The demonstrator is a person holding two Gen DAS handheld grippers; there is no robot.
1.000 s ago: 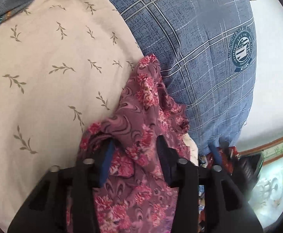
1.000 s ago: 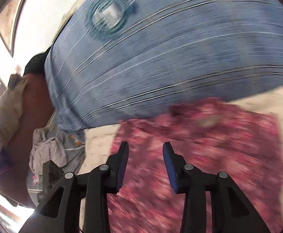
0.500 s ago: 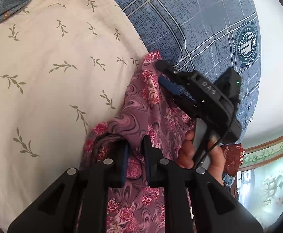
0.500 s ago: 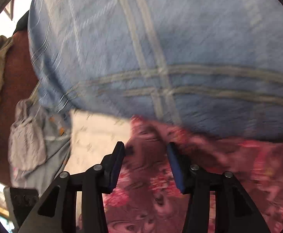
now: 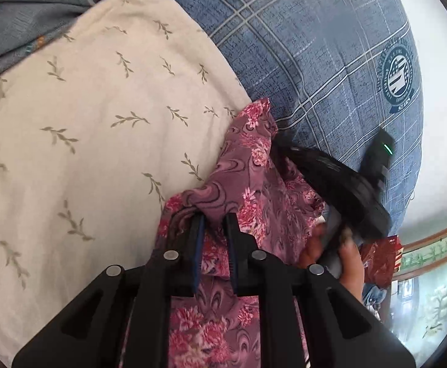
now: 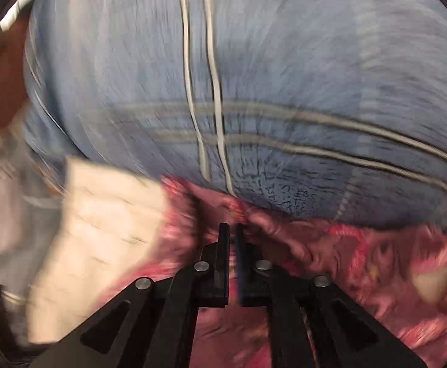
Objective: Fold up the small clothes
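A small purple garment with pink flowers lies bunched on a cream leaf-print sheet, its far end against a blue plaid pillow. My left gripper is shut on a raised fold of the garment near its middle. My right gripper is shut on the garment's far edge, right at the foot of the pillow; this view is motion-blurred. In the left wrist view the right gripper's black body and the hand holding it show at the right.
The pillow bears a round teal badge. A grey-blue garment lies at the sheet's far left corner. A white wall and a red item lie beyond the bed's right edge. Pale clothes lie left of the sheet.
My left gripper closed on a fold of the garment. My right gripper moved in to the garment's far edge by the pillow and closed on it.
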